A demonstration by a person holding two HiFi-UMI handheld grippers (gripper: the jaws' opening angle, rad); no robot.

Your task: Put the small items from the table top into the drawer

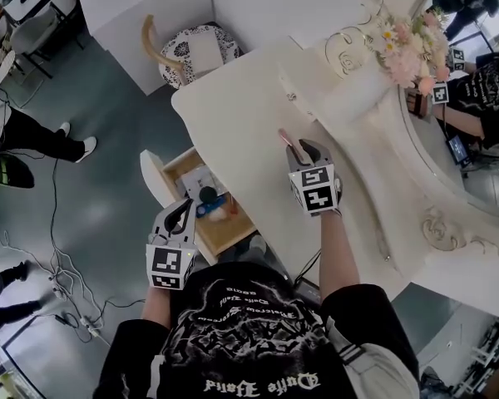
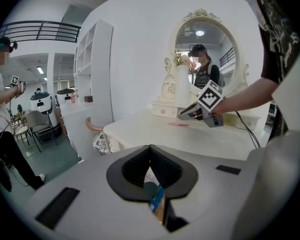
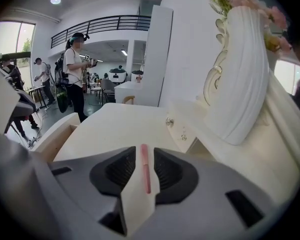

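Observation:
A thin pink pen (image 1: 293, 146) lies on the white dressing table (image 1: 233, 115). My right gripper (image 1: 303, 153) is down at the pen. In the right gripper view the pen (image 3: 145, 166) runs lengthwise between the jaws, with a thin gap at each pad; the gripper (image 3: 142, 154) is open around it. My left gripper (image 1: 181, 212) hovers over the pulled-out wooden drawer (image 1: 170, 169), shut and empty. Through its jaws (image 2: 150, 149) I see a blue item (image 2: 157, 199) in the drawer. The left gripper view also shows the pen (image 2: 179, 124) and the right gripper (image 2: 202, 109).
The drawer holds a blue item (image 1: 209, 207) and a dark round one (image 1: 208, 194). A chair with a patterned cushion (image 1: 195, 52) stands left of the table. A white vase of flowers (image 1: 407, 44) and an oval mirror (image 1: 482, 98) are at the back. People (image 1: 33, 140) stand on the floor.

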